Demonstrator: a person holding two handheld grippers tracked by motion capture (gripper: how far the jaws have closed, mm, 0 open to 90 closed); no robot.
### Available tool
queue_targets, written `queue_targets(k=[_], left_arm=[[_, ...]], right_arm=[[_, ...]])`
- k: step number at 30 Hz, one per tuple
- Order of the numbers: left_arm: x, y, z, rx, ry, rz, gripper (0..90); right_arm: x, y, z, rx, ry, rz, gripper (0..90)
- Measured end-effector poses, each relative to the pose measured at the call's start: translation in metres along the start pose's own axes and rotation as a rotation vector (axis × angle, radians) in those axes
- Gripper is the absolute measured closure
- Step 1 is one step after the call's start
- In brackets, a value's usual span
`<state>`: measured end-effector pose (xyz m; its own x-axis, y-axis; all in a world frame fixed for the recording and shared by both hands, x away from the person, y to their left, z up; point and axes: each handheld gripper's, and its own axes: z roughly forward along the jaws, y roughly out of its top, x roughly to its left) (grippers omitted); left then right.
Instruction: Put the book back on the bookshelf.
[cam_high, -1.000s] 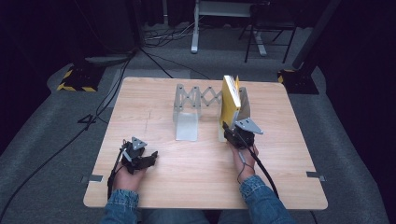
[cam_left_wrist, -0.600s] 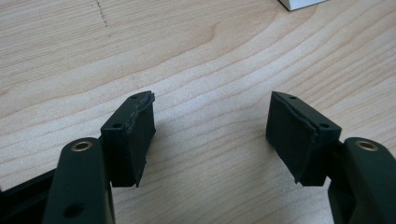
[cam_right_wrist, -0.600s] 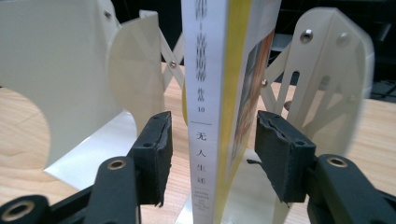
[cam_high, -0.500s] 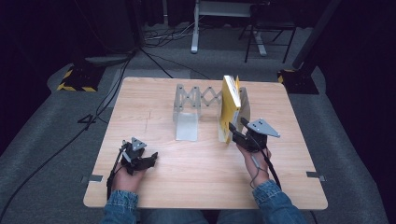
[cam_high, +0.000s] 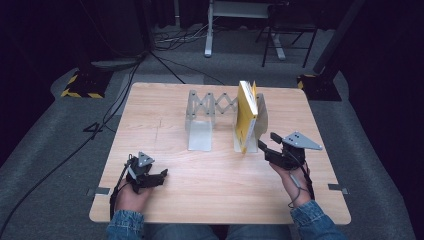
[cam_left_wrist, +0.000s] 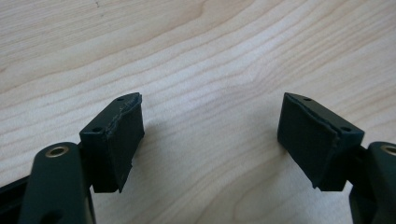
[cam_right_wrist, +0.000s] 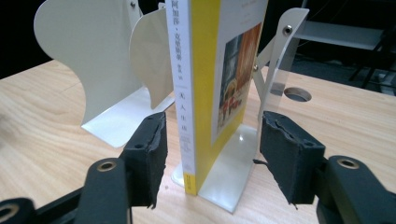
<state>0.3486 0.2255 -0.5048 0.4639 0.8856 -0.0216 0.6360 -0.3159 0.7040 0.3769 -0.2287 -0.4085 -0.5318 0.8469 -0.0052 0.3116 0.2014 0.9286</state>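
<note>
One stiff, light book (cam_right_wrist: 205, 88), judged best pinched at the spine, is released; both grippers' jaws have just been opening, empty.

**Both grippers stand open**

The left gripper (cam_high: 159, 176) sits low at seven o'clock, jaws just opened wide, pointing toward three. The right gripper (cam_high: 265, 148), at four o'clock, points toward ten, jaws just parted, nothing pressed between the pads (cam_right_wrist: 152, 154).

From above my side, the high view looks forward and down over the whole desk (cam_high: 165, 120). My left claw's camera stares close at bare wood; my right claw's camera faces the yellow book (cam_right_wrist: 205, 70) closely, shared with the high view.
</note>
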Motion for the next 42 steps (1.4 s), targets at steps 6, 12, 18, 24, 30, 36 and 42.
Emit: queue_targets(k=[6, 12, 18, 24, 30, 36, 42], left_arm=[[-0.001, -0.006, -0.005, 0.004, -0.012, 0.006, 22.1], [-0.001, -0.011, -0.011, 0.003, -0.027, 0.023, 20.8], [-0.001, -0.017, -0.016, 0.008, -0.036, 0.035, 19.6], [0.000, -0.018, -0.018, 0.012, -0.040, 0.051, 19.1], [0.000, -0.018, -0.018, 0.012, -0.040, 0.051, 19.0], [0.000, -0.018, -0.018, 0.012, -0.040, 0.051, 19.0], [0.000, -0.018, -0.018, 0.012, -0.040, 0.051, 19.0]], right_arm=[[-0.011, -0.007, -0.011, 0.022, 0.020, 0.000, 40.8], [-0.022, -0.011, -0.022, 0.054, 0.026, -0.018, 38.3], [-0.033, -0.019, -0.030, 0.101, 0.024, -0.032, 36.7], [-0.046, -0.028, -0.037, 0.136, 0.025, -0.014, 33.4], [-0.058, -0.038, -0.042, 0.177, 0.014, 0.002, 31.9], [-0.070, -0.051, -0.044, 0.219, 0.000, 0.027, 31.2], [-0.082, -0.068, -0.036, 0.284, -0.010, 0.049, 30.5]])
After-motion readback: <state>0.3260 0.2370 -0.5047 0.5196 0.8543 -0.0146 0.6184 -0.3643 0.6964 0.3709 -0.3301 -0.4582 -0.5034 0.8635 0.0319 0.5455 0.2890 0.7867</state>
